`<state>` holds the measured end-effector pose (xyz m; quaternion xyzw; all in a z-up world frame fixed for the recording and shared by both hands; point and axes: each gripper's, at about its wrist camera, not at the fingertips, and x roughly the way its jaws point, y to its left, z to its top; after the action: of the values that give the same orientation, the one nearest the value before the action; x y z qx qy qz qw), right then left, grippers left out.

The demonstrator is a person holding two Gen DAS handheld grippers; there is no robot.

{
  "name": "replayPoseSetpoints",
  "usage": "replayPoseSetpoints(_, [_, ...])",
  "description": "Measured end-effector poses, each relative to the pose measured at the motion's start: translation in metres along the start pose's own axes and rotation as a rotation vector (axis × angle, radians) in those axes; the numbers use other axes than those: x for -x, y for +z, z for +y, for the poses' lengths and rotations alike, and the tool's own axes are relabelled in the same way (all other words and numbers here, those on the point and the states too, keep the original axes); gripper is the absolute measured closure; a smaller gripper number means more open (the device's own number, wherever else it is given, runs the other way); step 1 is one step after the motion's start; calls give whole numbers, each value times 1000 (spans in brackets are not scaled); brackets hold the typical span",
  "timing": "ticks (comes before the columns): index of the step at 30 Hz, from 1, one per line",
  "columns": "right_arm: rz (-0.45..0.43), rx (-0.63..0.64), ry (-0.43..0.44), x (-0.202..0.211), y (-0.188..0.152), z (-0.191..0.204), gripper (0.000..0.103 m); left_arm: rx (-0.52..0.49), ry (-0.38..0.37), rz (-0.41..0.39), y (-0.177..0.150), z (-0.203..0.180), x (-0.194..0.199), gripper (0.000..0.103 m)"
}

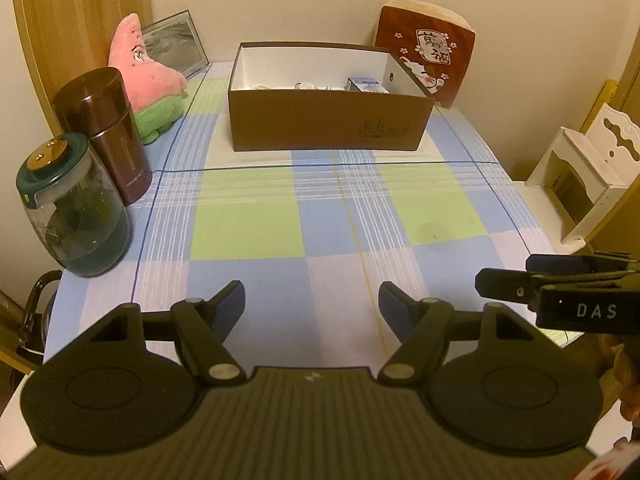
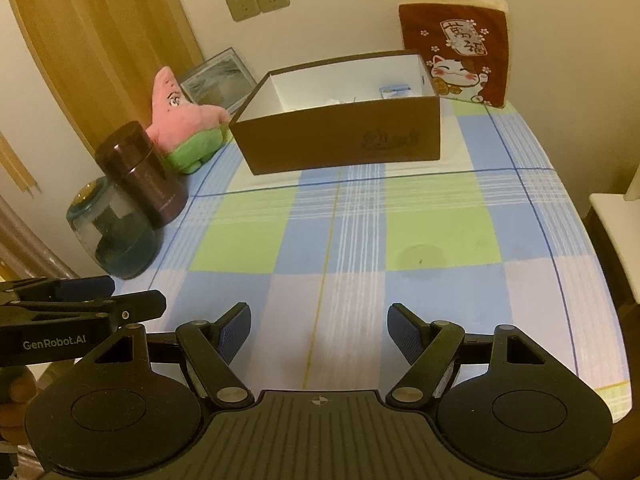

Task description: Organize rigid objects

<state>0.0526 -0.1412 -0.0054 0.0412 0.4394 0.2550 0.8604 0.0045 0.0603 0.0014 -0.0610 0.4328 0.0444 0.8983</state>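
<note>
The brown cardboard box [image 1: 330,120] stands open-topped at the far middle of the table, at about twelve o'clock from the left gripper [image 1: 312,300] and a little toward one o'clock from the right gripper [image 2: 319,326]; its inside is white, and a few small things lie on its floor, among them a small blue and white carton [image 1: 362,84] near the right-hand wall, the rest too small to make out. Behind the box at one o'clock a red cushion with a beckoning cat [image 2: 460,56] leans against the wall. At ten to eleven o'clock, along the left edge of the table, a pink starfish plush [image 1: 146,76] sits in front of a framed picture [image 1: 176,44], then a dark maroon canister [image 1: 108,132] stands upright, and nearest, touching or just beside it, a glass jar with a green lid [image 1: 68,208]. The checked tablecloth [image 1: 248,232] in blue, green and white is bare between the box and the grippers. Both grippers hang over the near edge of the table, side by side; each has its jaws spread wide with nothing between the blue pads [image 2: 236,330], and neither touches the cloth or any object. A white shelf unit [image 1: 588,164] stands off the table at three o'clock
</note>
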Motion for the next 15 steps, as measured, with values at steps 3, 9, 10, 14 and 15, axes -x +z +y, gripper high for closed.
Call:
replayPoseSetpoints(3, [2, 0, 0, 1, -1, -2, 28, 0, 0, 2, -2, -5, 0, 31])
replayPoseSetpoints(9, [14, 8, 3, 0, -1, -4, 28, -1, 3, 1, -2, -8, 0, 31])
replayPoseSetpoints(10, [16, 8, 3, 0, -1, -5, 28, -1, 4, 1, -2, -8, -1, 31])
replayPoseSetpoints(14, [20, 11, 5, -1, -1, -4, 28, 2, 5, 1, -1, -7, -1, 31])
replayPoseSetpoints(15, [21, 12, 6, -2, 0, -4, 28, 1, 5, 1, -1, -7, -1, 31])
